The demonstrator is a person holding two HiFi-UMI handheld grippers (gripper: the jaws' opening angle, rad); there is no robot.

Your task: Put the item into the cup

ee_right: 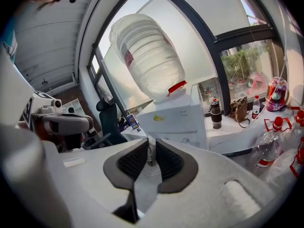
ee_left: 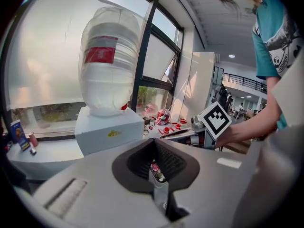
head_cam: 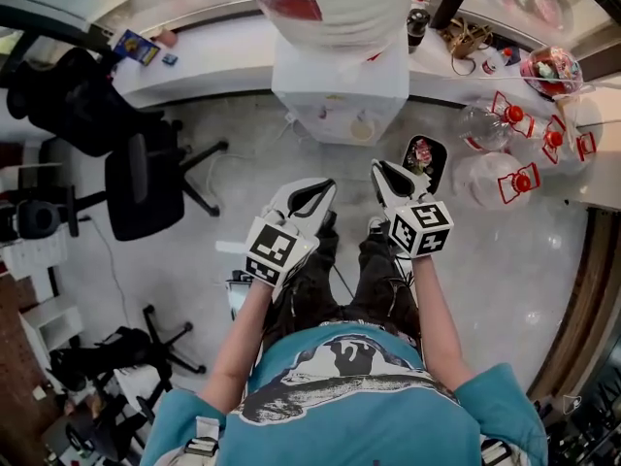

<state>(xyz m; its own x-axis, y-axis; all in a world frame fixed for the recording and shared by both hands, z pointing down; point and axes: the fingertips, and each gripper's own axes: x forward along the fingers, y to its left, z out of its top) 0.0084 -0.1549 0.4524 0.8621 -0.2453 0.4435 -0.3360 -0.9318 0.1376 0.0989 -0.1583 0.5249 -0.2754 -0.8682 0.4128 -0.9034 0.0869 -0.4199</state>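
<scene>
I hold both grippers out over my legs. My right gripper [head_cam: 381,171] [ee_right: 151,147] has its pads shut on a thin pale item [ee_right: 150,155] that stands upright between them. My left gripper [head_cam: 322,190] [ee_left: 154,144] has its pads together at the tips. Only a scrap of red and white shows through the slot behind them in the left gripper view. A dark oval container [head_cam: 425,159] with red and pink contents lies just past the right gripper's tip. I cannot tell whether it stands on the floor. No cup is plainly in view.
A white water dispenser [head_cam: 340,90] with a large wrapped bottle stands straight ahead against a window counter [head_cam: 204,61]. Big water bottles with red handles [head_cam: 505,175] lie on the floor at the right. A black office chair [head_cam: 146,183] stands at the left.
</scene>
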